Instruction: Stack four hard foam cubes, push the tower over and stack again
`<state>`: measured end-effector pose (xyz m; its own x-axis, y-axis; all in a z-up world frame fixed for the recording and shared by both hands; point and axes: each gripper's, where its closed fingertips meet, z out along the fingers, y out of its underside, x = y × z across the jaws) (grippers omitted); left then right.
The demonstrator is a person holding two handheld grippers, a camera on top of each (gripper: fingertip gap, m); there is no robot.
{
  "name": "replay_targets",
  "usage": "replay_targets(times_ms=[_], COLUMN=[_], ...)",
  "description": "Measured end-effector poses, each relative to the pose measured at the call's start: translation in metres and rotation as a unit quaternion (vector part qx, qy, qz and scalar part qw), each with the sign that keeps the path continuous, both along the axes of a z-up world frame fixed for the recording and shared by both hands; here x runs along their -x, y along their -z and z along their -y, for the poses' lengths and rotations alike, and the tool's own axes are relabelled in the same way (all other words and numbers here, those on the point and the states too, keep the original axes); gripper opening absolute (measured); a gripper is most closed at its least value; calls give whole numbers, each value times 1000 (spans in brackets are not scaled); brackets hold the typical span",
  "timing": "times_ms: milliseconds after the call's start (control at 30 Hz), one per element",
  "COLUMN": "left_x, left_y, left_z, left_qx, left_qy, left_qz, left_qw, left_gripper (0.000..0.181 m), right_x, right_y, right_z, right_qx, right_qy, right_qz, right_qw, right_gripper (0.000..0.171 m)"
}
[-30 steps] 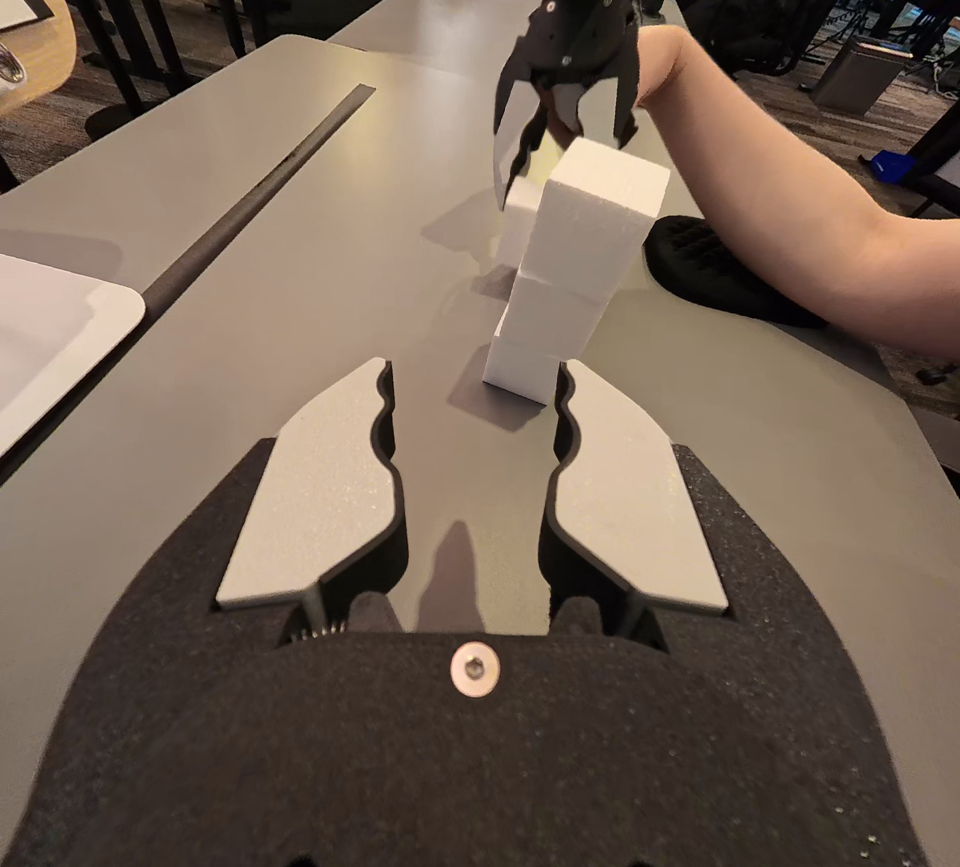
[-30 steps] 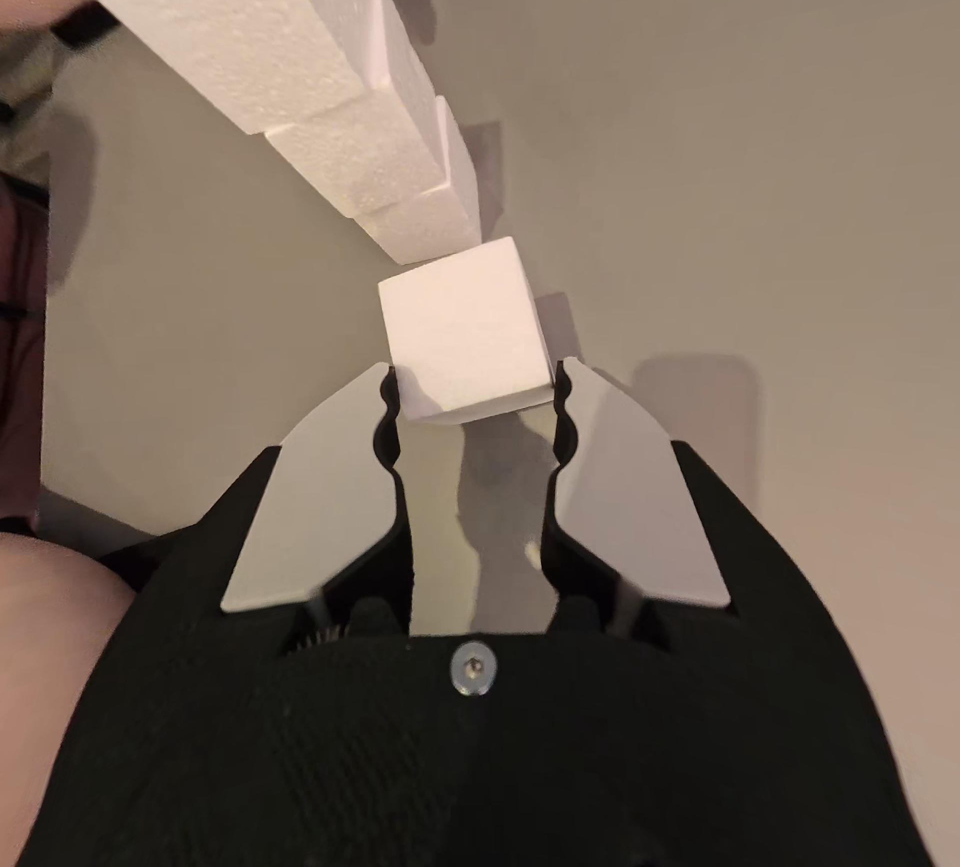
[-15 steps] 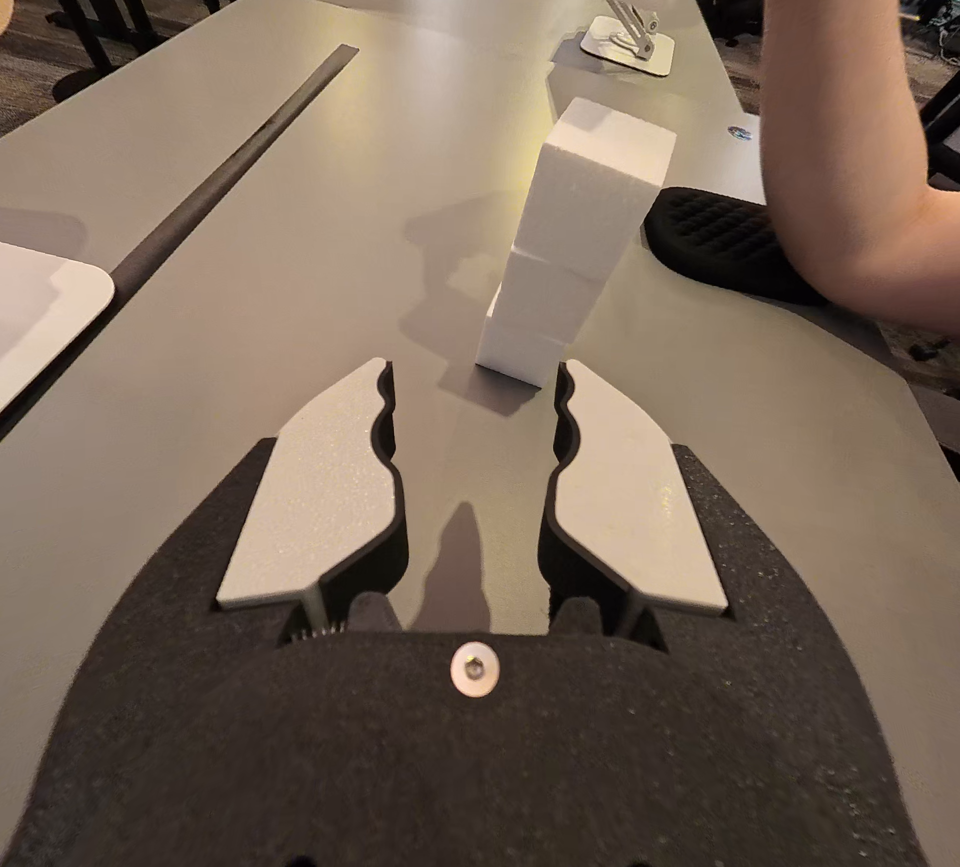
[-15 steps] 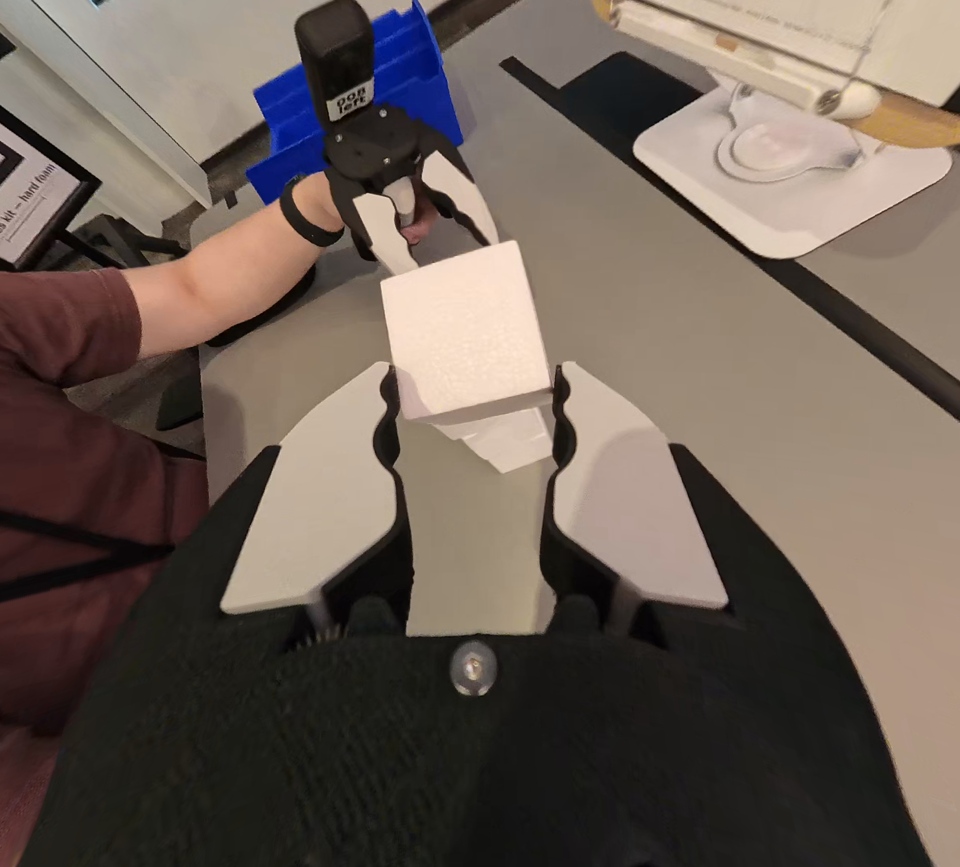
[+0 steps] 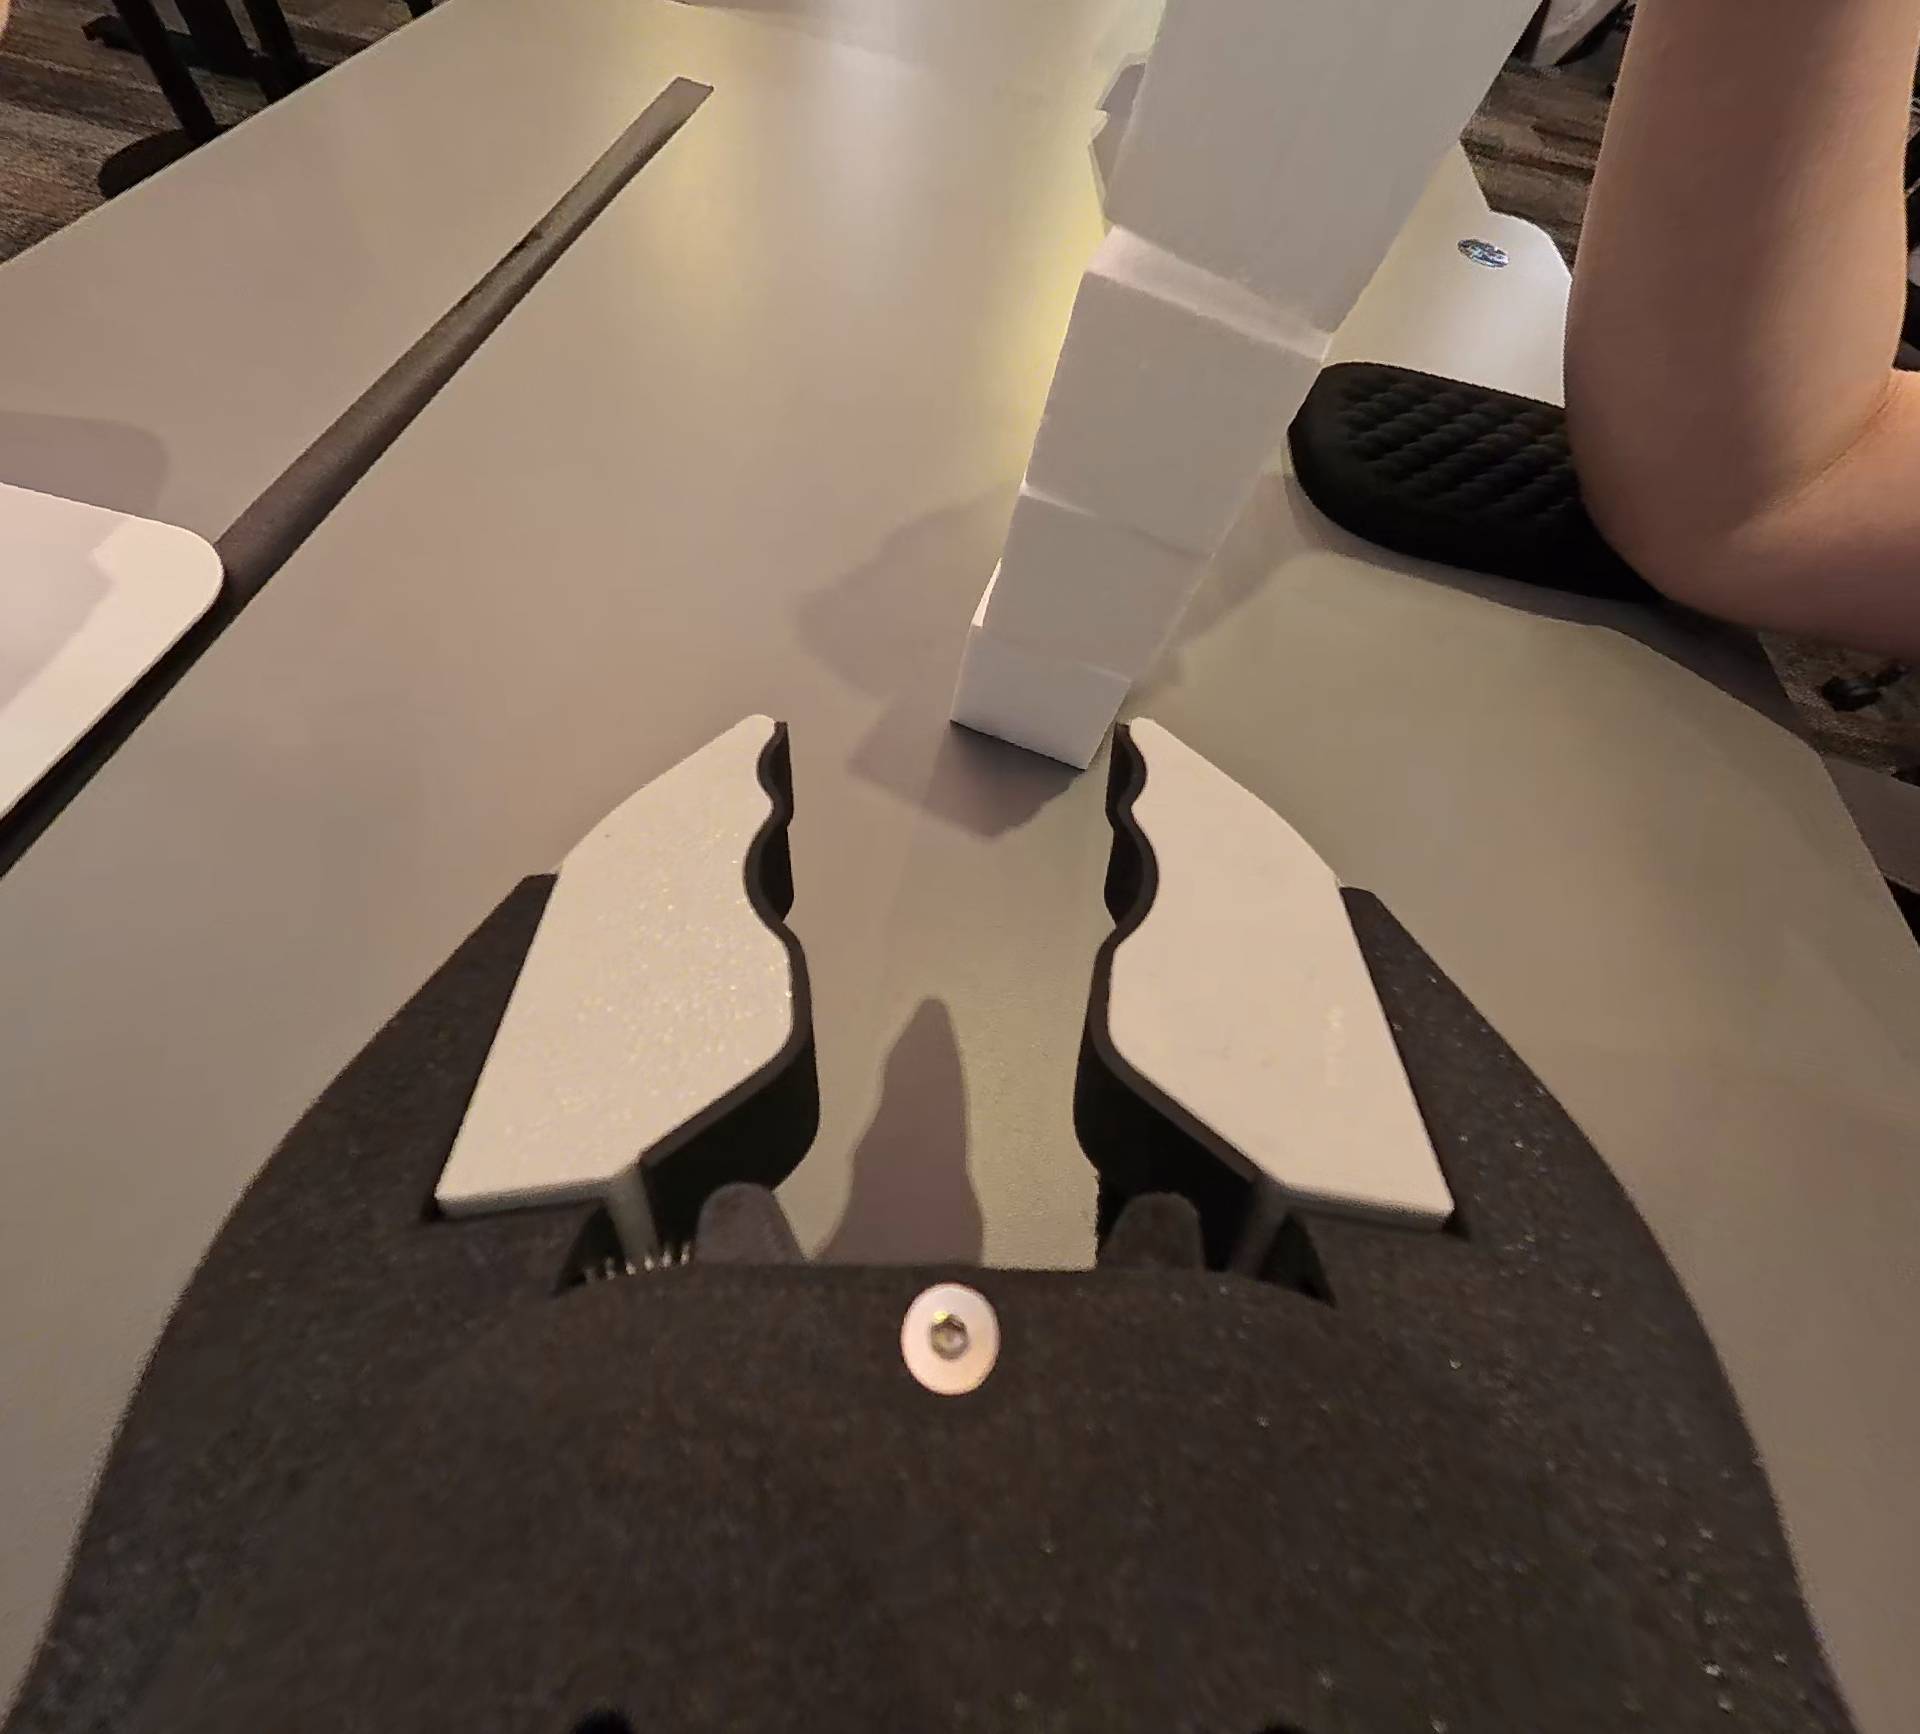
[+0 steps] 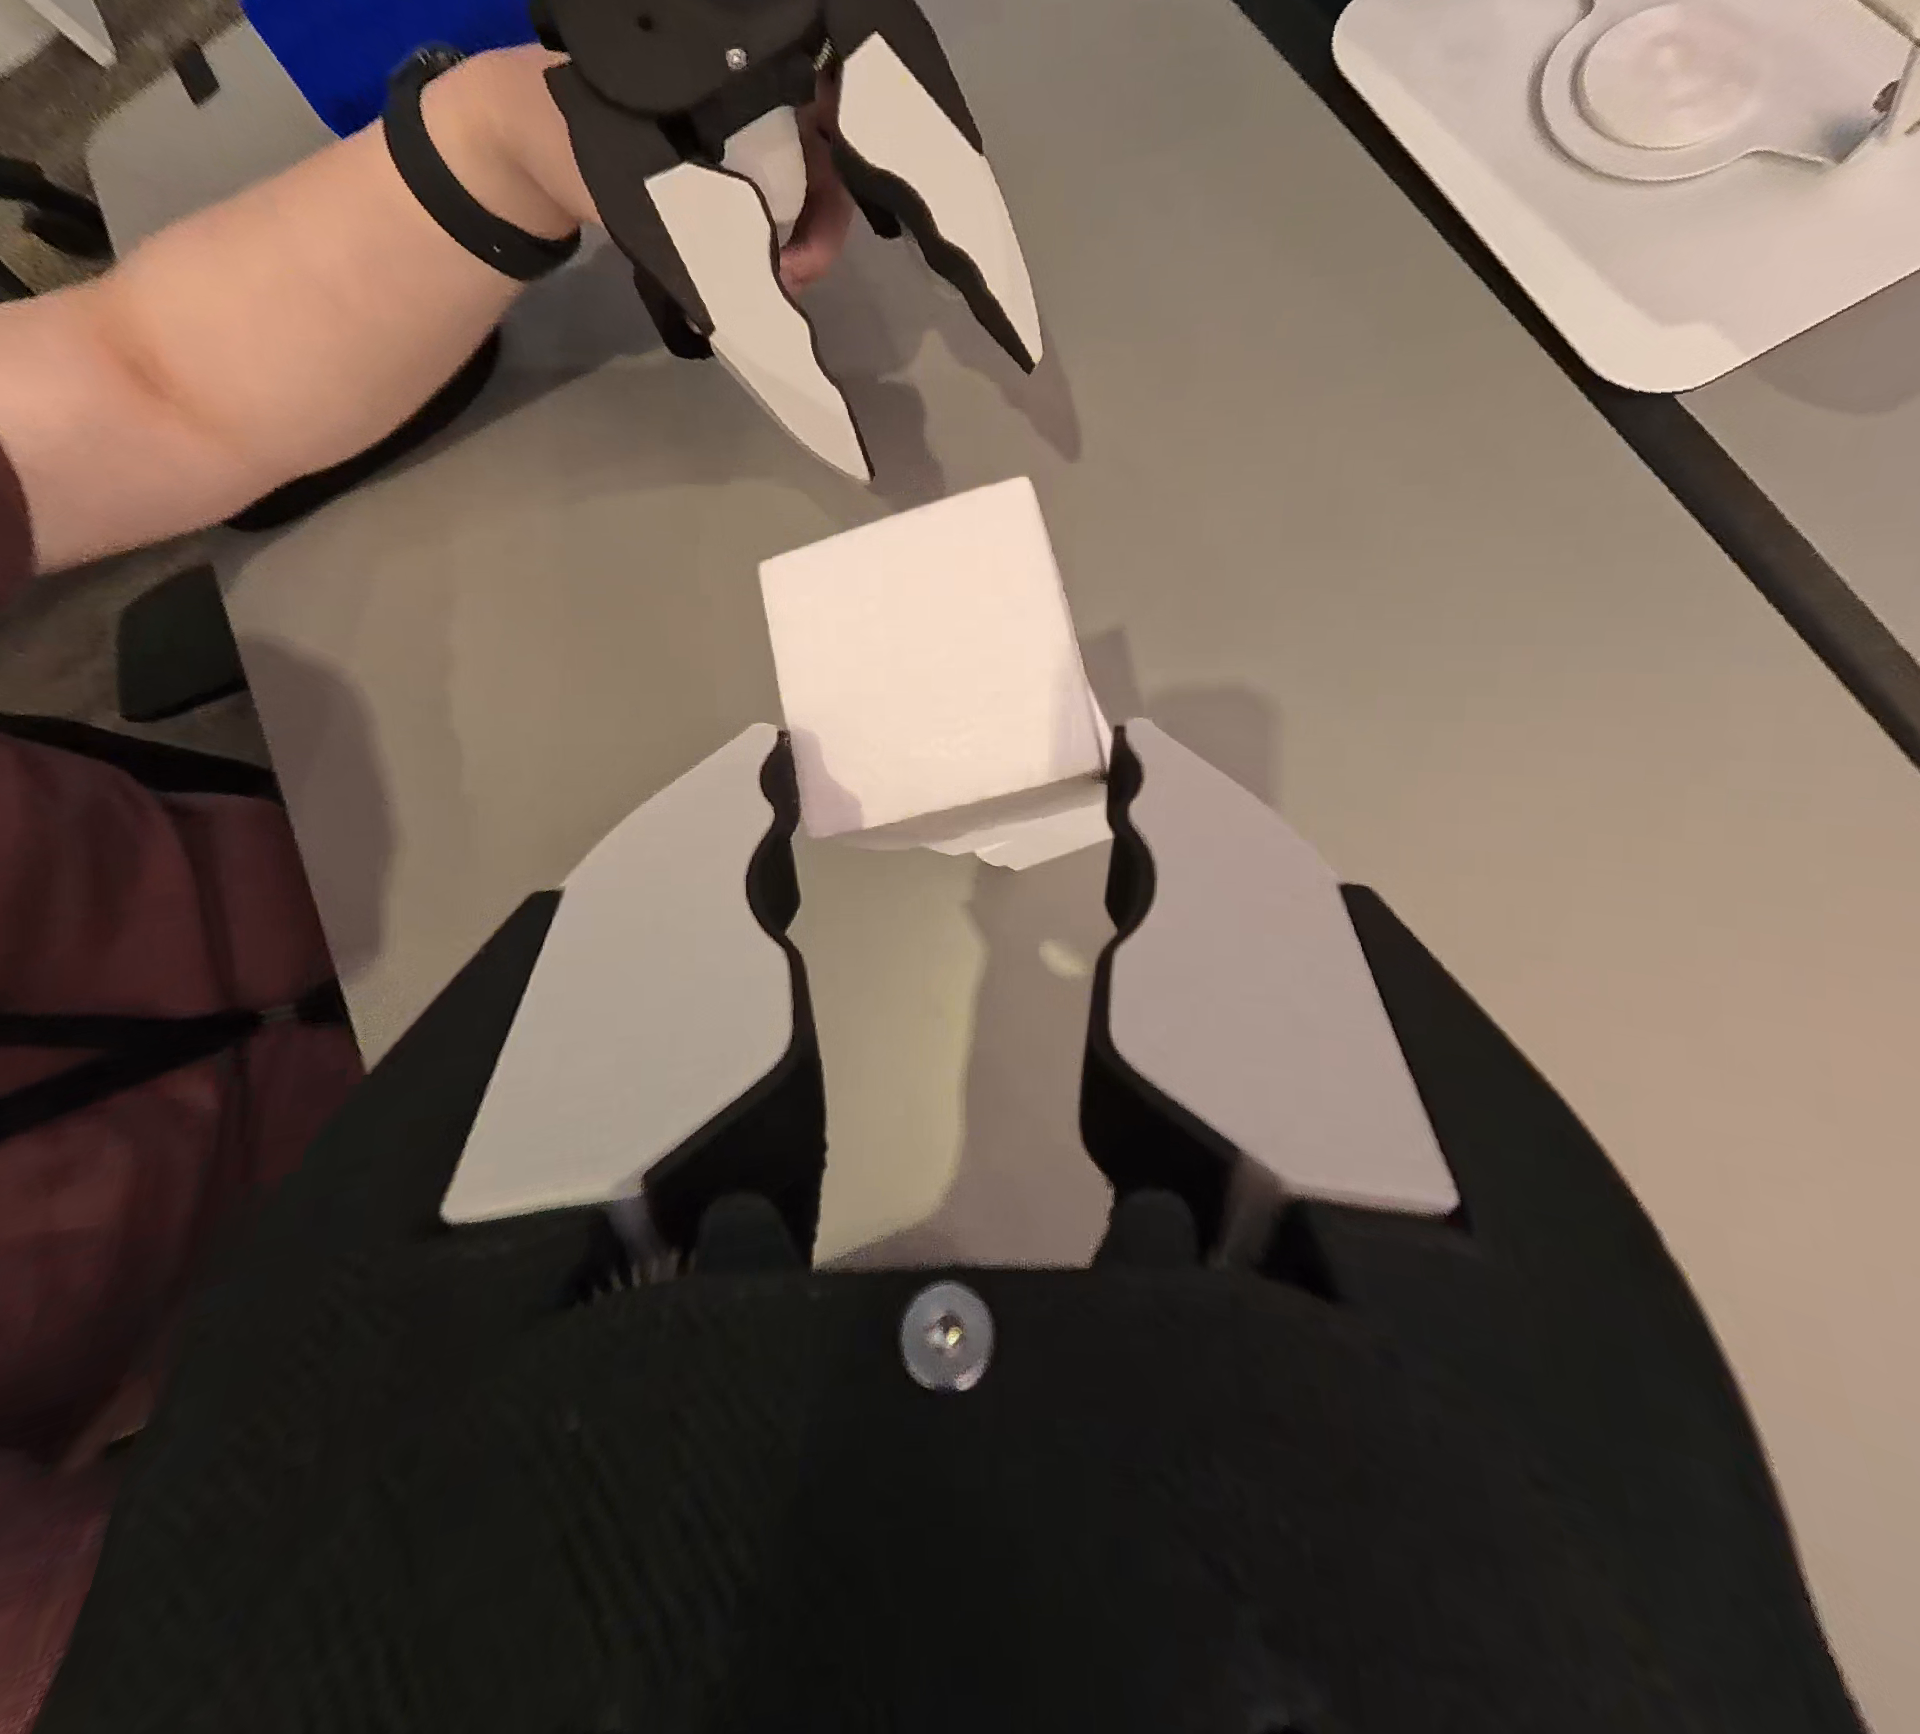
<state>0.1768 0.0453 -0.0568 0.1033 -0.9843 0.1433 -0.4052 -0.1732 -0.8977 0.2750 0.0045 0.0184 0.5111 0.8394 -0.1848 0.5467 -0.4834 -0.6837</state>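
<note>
Right tool [image 6: 945, 775] gripping top cube [image 6: 920, 656], lower cubes mostly hidden beneath

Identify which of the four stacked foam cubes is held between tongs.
The top cube: the right tongs grip its sides, while the three cubes beneath it stand free, and the left tongs are empty.
</note>
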Motion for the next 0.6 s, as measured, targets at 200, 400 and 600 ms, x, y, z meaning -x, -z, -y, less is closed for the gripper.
replay_targets(times_ms=[200, 400, 600], left_x=[-1, -2, -3], left_y=[2, 5, 8], left_z=[1, 3, 3], left_qx=[-1, 0, -1], left_qy=[1, 6, 6], left_qz=[-5, -9, -16], left_qw=[1000, 1000, 1000], left_gripper=[58, 57, 57], right_x=[6, 6, 4], right_y=[2, 1, 0], right_z=[0, -1, -5], right_qx=[-6, -19, -33], right_qy=[-11, -20, -24], right_qz=[2, 2, 0], right_qw=[1000, 1000, 999], right_gripper=[58, 58, 58])
